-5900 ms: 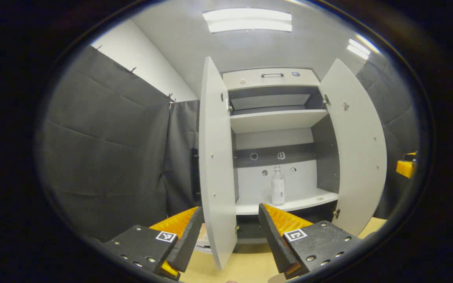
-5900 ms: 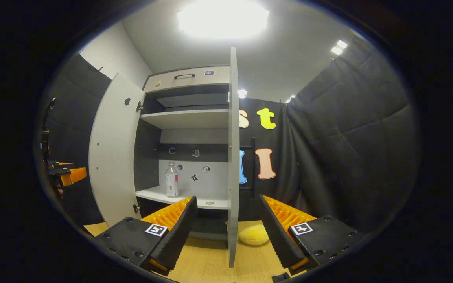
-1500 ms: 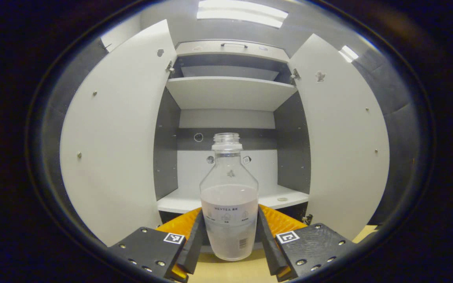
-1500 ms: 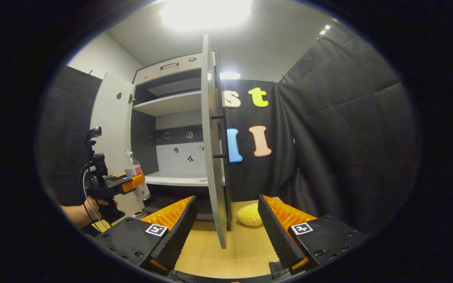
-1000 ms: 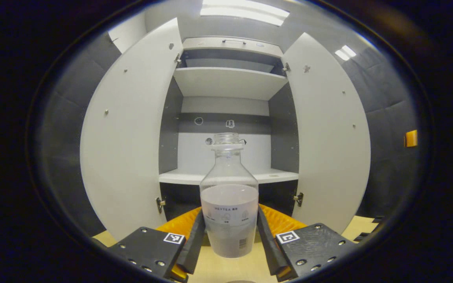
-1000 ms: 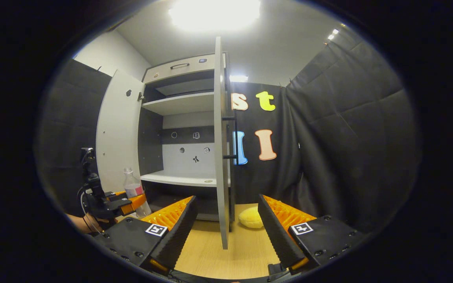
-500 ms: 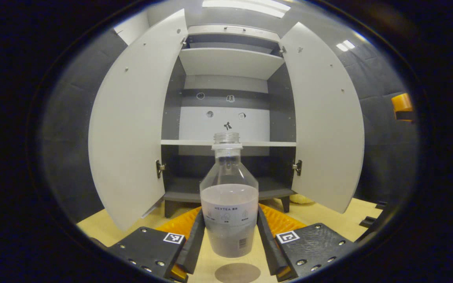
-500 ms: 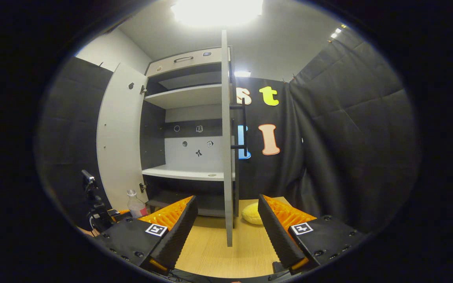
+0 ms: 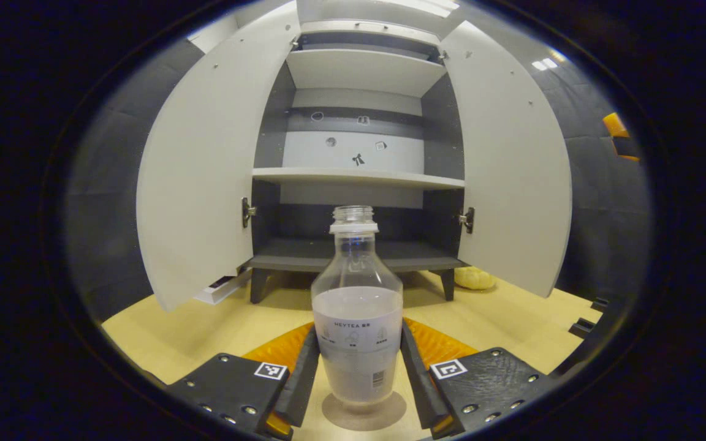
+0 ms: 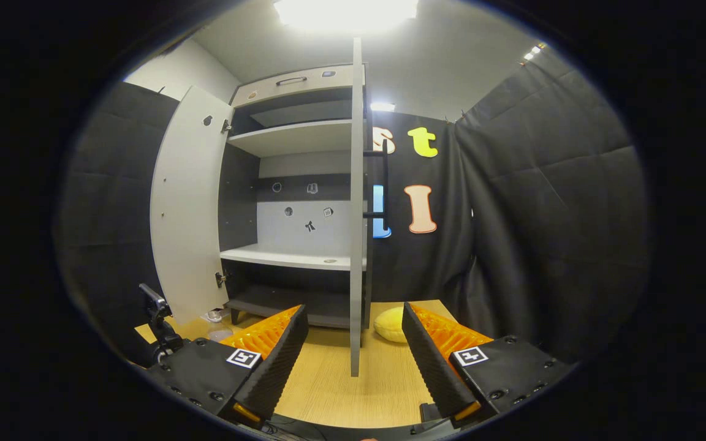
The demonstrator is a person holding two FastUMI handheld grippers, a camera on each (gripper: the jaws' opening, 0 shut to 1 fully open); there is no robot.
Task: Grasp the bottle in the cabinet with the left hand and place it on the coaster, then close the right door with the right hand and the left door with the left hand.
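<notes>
Left gripper: jaws closed on lower body of clear plastic bottle w/ cloudy liquid, one finger each side, pressing. Bottle upright, no cap, base over round grey-brown coaster on light wooden desk; can't tell if base touches coaster or sits just above it. Grey cabinet w/ white shelves beyond, far side of desk. Left white door and right white door both swung wide open. Small stickers on cabinet back wall. Yellow sponge-like lump on desk near cabinet's right foot, below right door.

Right gripper: jaws open, gripping nothing, well apart from bottle. Seen edge-on dead ahead in right gripper view: right door, dark bar handle on outer face. Yellow lump just right of that door edge.
</notes>
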